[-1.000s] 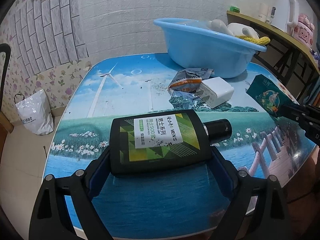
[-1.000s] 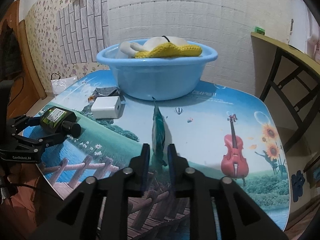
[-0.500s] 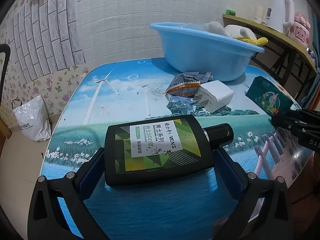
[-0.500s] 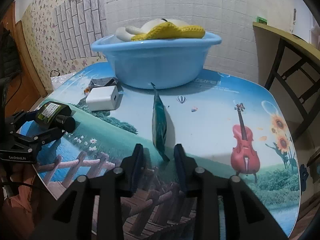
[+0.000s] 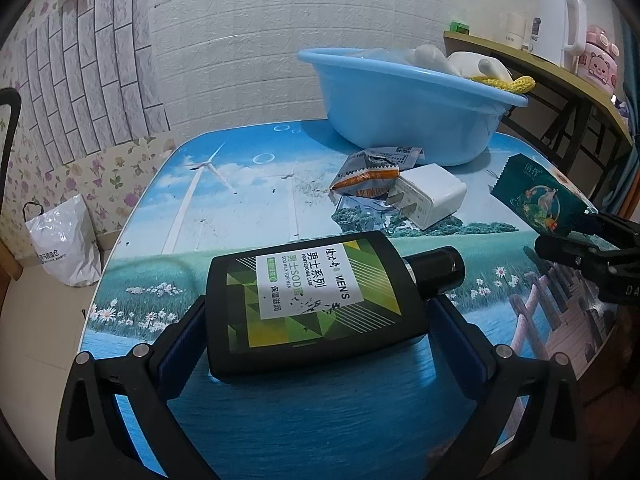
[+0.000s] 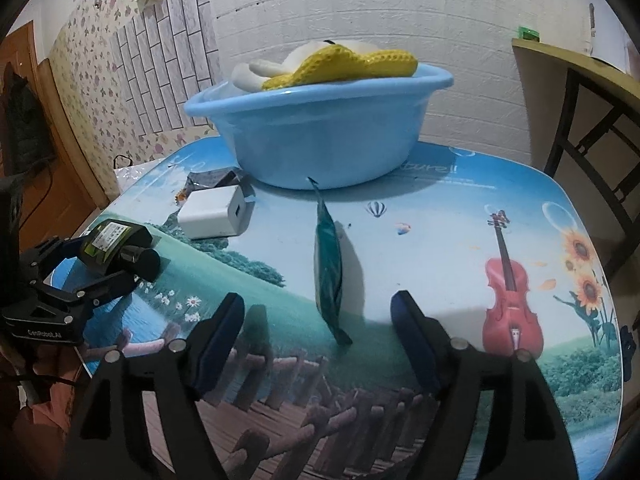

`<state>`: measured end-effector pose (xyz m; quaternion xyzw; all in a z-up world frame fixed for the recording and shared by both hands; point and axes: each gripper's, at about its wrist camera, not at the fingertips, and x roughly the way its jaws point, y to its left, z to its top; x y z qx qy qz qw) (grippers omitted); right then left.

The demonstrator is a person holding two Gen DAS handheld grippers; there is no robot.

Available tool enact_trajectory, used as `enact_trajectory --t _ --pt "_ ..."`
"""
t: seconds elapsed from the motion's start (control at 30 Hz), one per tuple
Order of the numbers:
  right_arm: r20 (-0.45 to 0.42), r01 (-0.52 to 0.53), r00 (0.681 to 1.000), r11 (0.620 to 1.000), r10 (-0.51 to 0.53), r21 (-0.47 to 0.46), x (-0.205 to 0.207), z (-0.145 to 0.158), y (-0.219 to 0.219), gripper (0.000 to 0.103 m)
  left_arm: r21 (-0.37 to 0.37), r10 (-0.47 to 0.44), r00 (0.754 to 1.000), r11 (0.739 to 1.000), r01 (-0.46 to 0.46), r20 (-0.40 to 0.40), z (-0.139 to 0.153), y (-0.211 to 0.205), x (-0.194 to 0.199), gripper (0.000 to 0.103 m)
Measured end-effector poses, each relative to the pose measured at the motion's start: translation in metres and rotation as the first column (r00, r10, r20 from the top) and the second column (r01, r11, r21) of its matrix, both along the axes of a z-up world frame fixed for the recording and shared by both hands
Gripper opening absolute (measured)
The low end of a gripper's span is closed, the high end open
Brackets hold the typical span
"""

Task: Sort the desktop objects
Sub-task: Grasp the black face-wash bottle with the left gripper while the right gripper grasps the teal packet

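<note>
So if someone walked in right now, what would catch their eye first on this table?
Probably the flat black bottle with a green and yellow label, lying on its side between the open left gripper fingers at the near edge. Behind it, against the wall, sits the big light-blue plastic basin with a yellow knitted cloth on top. A teal foil sachet stands on edge between the right gripper's opening jaws, untouched.

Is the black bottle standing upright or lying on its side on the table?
Lying flat. The black bottle rests label-up on the table, its cap pointing sideways.
</note>
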<state>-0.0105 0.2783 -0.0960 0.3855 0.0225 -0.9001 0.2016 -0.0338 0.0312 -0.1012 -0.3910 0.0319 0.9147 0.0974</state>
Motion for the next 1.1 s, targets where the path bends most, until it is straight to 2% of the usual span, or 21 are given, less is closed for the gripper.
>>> enact_trajectory --t 0.07,0.13,0.3,0.53,0.6,0.67,0.73,0.9,1.07,1.1 --pt "0.005 -0.022 1.0 1.0 0.022 0.017 0.001 -0.001 -0.005 0.096 0.0 0.0 1.0 1.0 0.0 0.0 0.0 0.0 0.0 0.103" --pt "0.02 -0.042 0.999 0.999 0.042 0.022 0.001 -0.001 -0.007 0.101 0.001 0.0 1.0 1.0 0.0 -0.001 0.0 0.0 0.0 0.103" --pt "0.032 -0.024 0.999 0.997 0.026 -0.076 -0.001 0.0 0.004 0.102 0.001 0.001 1.0 1.0 -0.001 -0.003 0.0 0.0 0.0 0.103" --pt "0.019 -0.016 1.0 0.997 0.018 -0.07 0.001 0.0 0.004 0.1 0.001 0.001 1.0 1.0 -0.001 -0.002 0.0 0.0 0.0 0.103" --pt "0.006 0.009 1.0 1.0 -0.009 -0.029 0.002 0.0 0.0 0.095 0.002 0.001 1.0 1.0 -0.001 -0.003 -0.001 -0.001 0.0 0.103" --pt "0.003 0.024 1.0 1.0 -0.024 0.006 0.001 0.001 -0.003 0.08 0.002 0.001 1.0 1.0 -0.001 -0.003 0.0 0.0 0.0 0.103" --pt "0.017 0.01 1.0 1.0 -0.01 -0.005 -0.003 0.003 -0.004 0.07 0.003 0.0 1.0 1.0 0.0 -0.005 0.001 0.0 0.0 0.103" --pt "0.01 0.03 1.0 0.999 -0.03 -0.029 -0.013 0.009 0.001 0.065 0.003 0.001 1.0 1.0 -0.001 -0.005 0.001 0.0 0.0 0.103" --pt "0.001 0.034 0.999 0.999 -0.034 -0.017 -0.02 0.011 -0.001 0.032 0.003 0.001 1.0 1.0 -0.001 -0.006 0.001 0.0 0.0 0.103" --pt "-0.002 0.031 1.0 0.999 -0.031 -0.009 -0.02 0.011 -0.002 0.03 0.003 0.001 1.0 1.0 -0.001 -0.006 0.001 0.0 0.0 0.103"
